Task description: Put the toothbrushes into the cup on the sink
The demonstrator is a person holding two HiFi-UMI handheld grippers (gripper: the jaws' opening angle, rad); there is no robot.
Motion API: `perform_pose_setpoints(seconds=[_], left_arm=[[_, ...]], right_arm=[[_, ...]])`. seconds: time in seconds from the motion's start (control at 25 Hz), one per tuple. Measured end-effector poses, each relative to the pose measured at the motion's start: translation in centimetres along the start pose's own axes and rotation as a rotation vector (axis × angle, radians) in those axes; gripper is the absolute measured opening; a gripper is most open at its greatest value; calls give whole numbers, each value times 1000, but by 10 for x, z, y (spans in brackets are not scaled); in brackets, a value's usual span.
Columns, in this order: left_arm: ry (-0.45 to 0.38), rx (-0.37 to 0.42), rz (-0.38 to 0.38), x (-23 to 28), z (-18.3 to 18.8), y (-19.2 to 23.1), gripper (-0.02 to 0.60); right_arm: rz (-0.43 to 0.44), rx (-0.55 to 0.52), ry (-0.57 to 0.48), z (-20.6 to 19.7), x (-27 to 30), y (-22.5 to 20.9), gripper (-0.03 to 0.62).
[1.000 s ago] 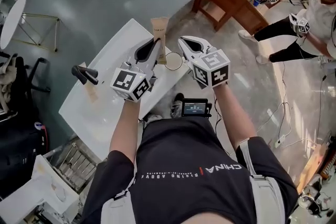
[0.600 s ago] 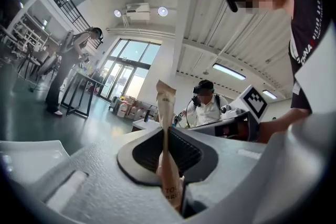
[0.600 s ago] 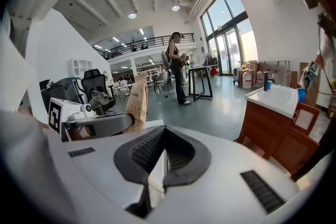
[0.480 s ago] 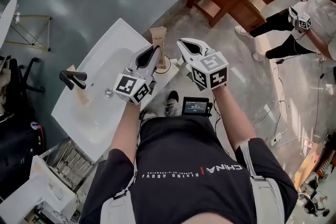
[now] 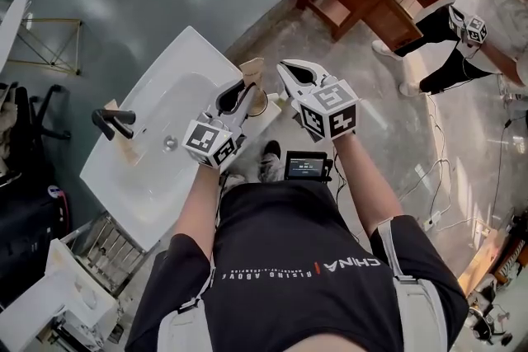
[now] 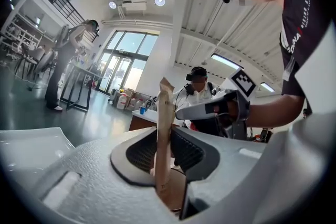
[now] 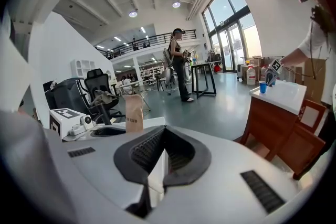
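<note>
The left gripper [image 5: 239,91] is level over the near right corner of the sink [image 5: 157,91]. A toothbrush pack [image 6: 164,128] in brown paper stands upright between its jaws. The ribbed pads [image 6: 140,152] lie against the two flat faces, with no clear gap on either side. The jaws have just been opening, so the pinch is light at most. The top of the pack rises well above the jaws, and its lower end reaches down into the mouth of the brown cup [image 6: 176,194], which sits on the sink edge right under the jaw tips. The right gripper [image 5: 285,70] hangs just beside, to the right of the cup and tilted a little downward. Its jaws are pressed together at the tips with nothing between them.
</note>
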State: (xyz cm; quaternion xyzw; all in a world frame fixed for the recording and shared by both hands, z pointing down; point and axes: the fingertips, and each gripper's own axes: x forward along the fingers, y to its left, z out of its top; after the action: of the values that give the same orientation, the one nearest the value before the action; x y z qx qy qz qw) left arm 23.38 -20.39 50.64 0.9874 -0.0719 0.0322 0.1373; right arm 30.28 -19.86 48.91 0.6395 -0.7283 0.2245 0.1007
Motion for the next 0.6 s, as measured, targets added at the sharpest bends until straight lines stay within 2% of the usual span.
perform_pose_setpoints(seconds=[0.24,0.36,0.44,0.6], left_arm=[[15,-3,2,-5,3,-1,103],[15,23,13,-13,9,-1,112],[13,54,21,-21,17,-1,132],[-36,88,72,-46,47,8,132]], right_arm=[[14,11,-6,1,2,2,9],[7,7,-35,9,0,4,9],[-12,4,-71,21,-6,5,9],[-15,-27,-152,59,-18,22,9]])
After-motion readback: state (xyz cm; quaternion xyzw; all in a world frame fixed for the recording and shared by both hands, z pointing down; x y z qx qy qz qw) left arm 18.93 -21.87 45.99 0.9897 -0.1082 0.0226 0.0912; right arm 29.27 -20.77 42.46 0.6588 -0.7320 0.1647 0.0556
